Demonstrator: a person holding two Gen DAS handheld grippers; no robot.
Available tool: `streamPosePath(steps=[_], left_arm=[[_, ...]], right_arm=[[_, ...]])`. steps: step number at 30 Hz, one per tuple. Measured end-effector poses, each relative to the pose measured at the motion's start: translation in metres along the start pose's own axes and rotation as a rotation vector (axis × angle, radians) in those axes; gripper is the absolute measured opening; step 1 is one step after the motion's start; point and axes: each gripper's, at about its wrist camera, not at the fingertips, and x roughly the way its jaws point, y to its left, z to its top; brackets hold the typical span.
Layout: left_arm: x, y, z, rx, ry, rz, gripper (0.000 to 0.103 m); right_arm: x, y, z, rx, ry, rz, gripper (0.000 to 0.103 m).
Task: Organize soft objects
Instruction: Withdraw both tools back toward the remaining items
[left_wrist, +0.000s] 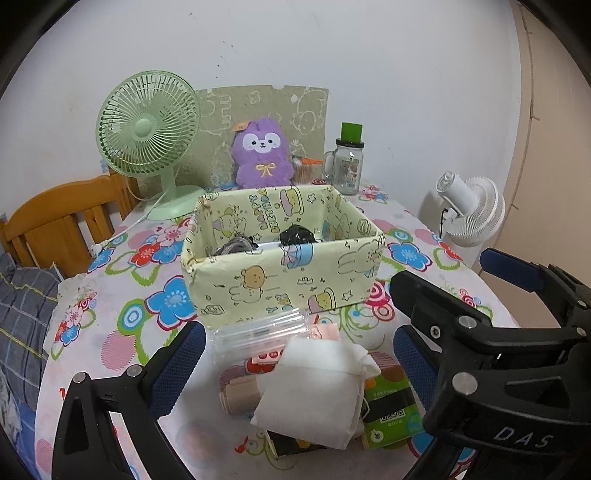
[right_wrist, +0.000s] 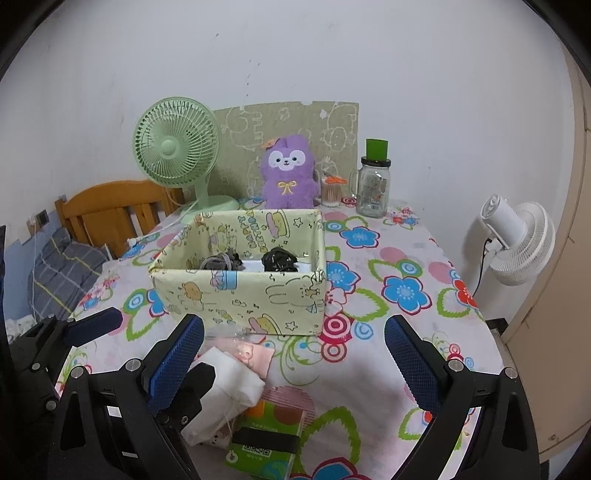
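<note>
Left gripper (left_wrist: 299, 365): jaws wide apart, nothing between the blue pads (left_wrist: 177, 363), low over a small pile at the near edge of the table. Right gripper (right_wrist: 293, 363): also wide open, holding nothing, just to the right of the left one, over the same pile.

In the pile, on top: white drawstring pouch (left_wrist: 314, 391), soft, lying flat, its cord end toward the right. Under its right side: green tissue pack (left_wrist: 391, 413) with a black band and a QR code. Under its left side: beige roll-shaped item (left_wrist: 240, 395), kind not clear. Just behind the pouch: clear plastic bag (left_wrist: 258, 332) and a pink packet (left_wrist: 325, 332), both touching the front wall of the box.

Behind the pile: yellow cartoon-print storage box (left_wrist: 280, 280), open at the top, upright. Inside it: grey hair ties (left_wrist: 236, 245) at the left, crumpled black item (left_wrist: 295, 234) at the right, apart.

Further back, near the wall: purple plush toy (left_wrist: 262, 153), upright, between green desk fan (left_wrist: 147, 125) and glass jar with green lid (left_wrist: 349, 162). Beside the jar: small container of cotton swabs (left_wrist: 303, 171). Under all: floral tablecloth (left_wrist: 110, 325). Right of the table: white fan (left_wrist: 472, 210). Left of the table: wooden chair (left_wrist: 62, 221).
</note>
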Motion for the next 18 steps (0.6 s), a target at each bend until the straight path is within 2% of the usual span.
streamPosePath(steps=[18], left_arm=[[0.015,-0.002,-0.019,0.025,0.05,-0.003,0.103]], right_arm=[[0.015,-0.003,-0.022,0.008,0.057,0.008,0.1]])
